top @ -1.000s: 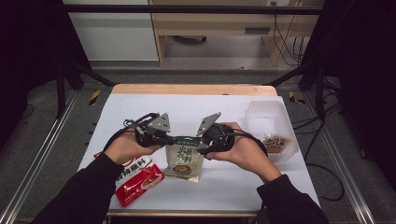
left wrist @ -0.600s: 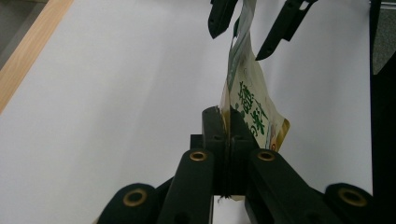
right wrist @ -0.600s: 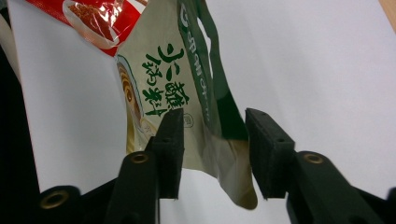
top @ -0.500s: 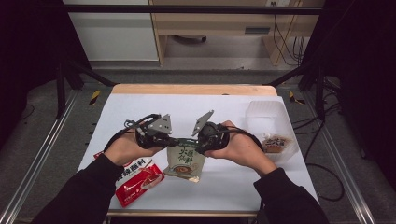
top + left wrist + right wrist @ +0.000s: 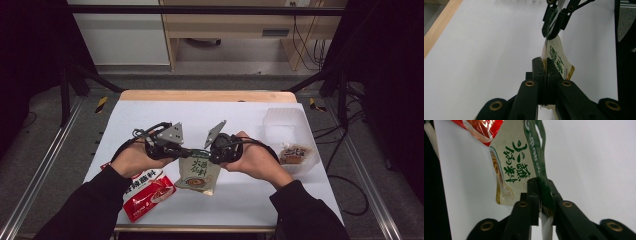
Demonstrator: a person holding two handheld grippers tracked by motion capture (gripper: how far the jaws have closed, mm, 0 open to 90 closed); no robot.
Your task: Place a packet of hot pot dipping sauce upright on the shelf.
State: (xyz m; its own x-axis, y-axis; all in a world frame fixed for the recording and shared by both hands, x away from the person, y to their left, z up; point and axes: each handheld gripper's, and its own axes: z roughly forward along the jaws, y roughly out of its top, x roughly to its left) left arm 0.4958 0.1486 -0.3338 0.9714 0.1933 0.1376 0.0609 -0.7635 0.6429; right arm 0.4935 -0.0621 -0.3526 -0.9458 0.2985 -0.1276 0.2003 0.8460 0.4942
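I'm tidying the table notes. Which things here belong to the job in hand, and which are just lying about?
In the job:
green-printed sauce packet
left gripper, shut on its top edge
right gripper, its jaws just closed on the same edge

Lying about:
red packet
clear plastic container holding a small packet

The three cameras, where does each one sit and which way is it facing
High view: above the person's side, looking forward and down on the table; both forearms, left gripper, right gripper.
Left gripper view: on the left gripper, looking along its shut jaws at the sachet.
Right gripper view: on the right gripper, clamped on the sachet's top edge.
Shared: the sachet, pinched by both.
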